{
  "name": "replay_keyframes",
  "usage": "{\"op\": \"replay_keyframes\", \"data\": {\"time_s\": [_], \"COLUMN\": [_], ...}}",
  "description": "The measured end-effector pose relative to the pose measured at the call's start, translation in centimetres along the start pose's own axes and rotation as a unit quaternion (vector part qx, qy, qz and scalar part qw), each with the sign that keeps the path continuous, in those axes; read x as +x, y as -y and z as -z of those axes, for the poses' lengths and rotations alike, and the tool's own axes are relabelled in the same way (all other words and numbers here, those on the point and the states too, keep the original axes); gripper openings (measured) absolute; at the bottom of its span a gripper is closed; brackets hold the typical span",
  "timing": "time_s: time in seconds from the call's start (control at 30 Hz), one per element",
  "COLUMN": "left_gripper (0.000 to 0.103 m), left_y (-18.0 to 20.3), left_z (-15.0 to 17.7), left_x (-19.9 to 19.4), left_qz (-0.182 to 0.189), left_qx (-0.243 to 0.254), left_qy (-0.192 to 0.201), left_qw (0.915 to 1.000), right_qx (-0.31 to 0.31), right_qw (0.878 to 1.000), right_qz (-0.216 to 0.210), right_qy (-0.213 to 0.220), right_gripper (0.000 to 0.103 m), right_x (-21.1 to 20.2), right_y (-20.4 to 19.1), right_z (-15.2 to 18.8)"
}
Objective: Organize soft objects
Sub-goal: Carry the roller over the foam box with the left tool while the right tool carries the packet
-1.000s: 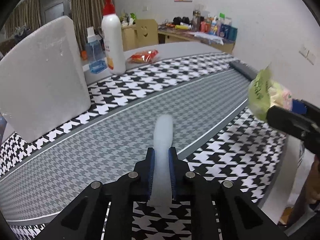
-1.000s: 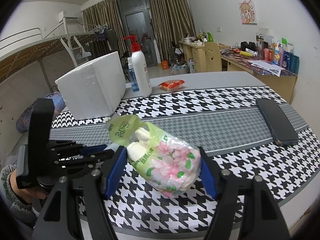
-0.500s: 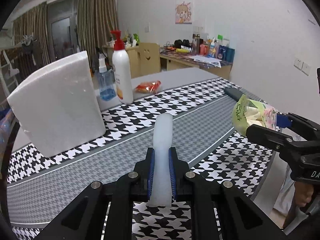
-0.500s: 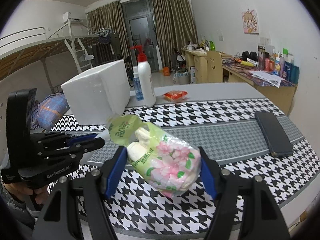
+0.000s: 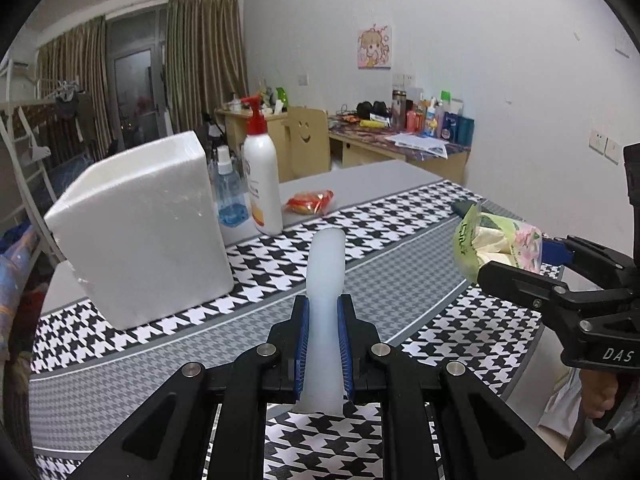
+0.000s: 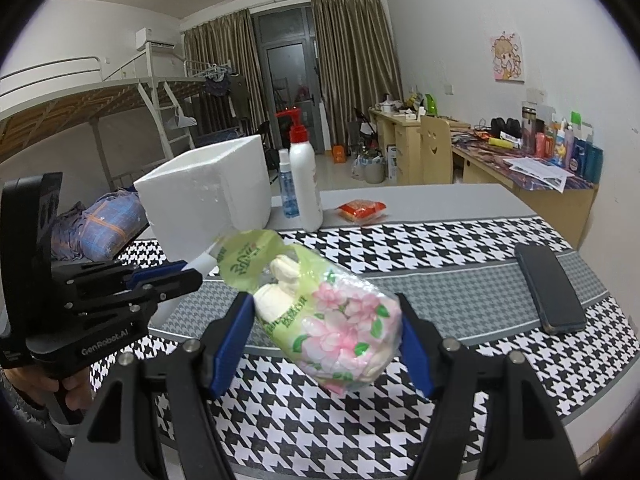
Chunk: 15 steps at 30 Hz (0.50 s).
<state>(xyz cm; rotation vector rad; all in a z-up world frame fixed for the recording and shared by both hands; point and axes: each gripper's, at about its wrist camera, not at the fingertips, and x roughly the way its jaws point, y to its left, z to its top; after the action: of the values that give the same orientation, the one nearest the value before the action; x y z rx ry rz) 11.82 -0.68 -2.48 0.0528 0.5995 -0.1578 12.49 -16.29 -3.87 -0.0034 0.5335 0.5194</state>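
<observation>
My left gripper (image 5: 322,312) is shut on a pale white soft tube (image 5: 326,280) that sticks up and forward above the houndstooth table cloth (image 5: 400,252). My right gripper (image 6: 326,312) is shut on a green, flower-printed plastic pack (image 6: 340,324) holding soft cream pieces, lifted above the table. In the left wrist view the right gripper (image 5: 516,260) with the pack (image 5: 496,244) hangs at the right. In the right wrist view the left gripper (image 6: 188,274) shows at the left with the white tube (image 6: 202,262) peeking past its tips.
A white foam box (image 5: 140,232) stands at the back left, with a red-pump lotion bottle (image 5: 262,184), a blue spray bottle (image 5: 228,196) and a red snack packet (image 5: 310,202) beside it. A black phone (image 6: 550,288) lies at the right. Cluttered desks line the far wall.
Both grippers have risen with their loads still held; the left one tilted up more, so the room behind the table shows now. The foam box looks farther off.
</observation>
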Motion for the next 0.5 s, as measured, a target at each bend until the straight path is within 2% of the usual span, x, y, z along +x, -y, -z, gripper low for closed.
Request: {"op": "replay_keyframes", "data": {"time_s": [0.5], "left_gripper": [0.015], "left_y": [-1.2], "left_z": [-1.4], "left_x": [-3.1], "left_qz": [-0.020], "left_qx": [-0.001], "left_qy": [0.031], "left_qw": [0.9993], "right_qx": [-0.017], "right_qw": [1.000], "right_qz": [-0.012], "right_qy": [0.022], "right_gripper": [0.073], "right_x": [-0.2], "right_y": [-1.2], "right_z": [-2.1]}}
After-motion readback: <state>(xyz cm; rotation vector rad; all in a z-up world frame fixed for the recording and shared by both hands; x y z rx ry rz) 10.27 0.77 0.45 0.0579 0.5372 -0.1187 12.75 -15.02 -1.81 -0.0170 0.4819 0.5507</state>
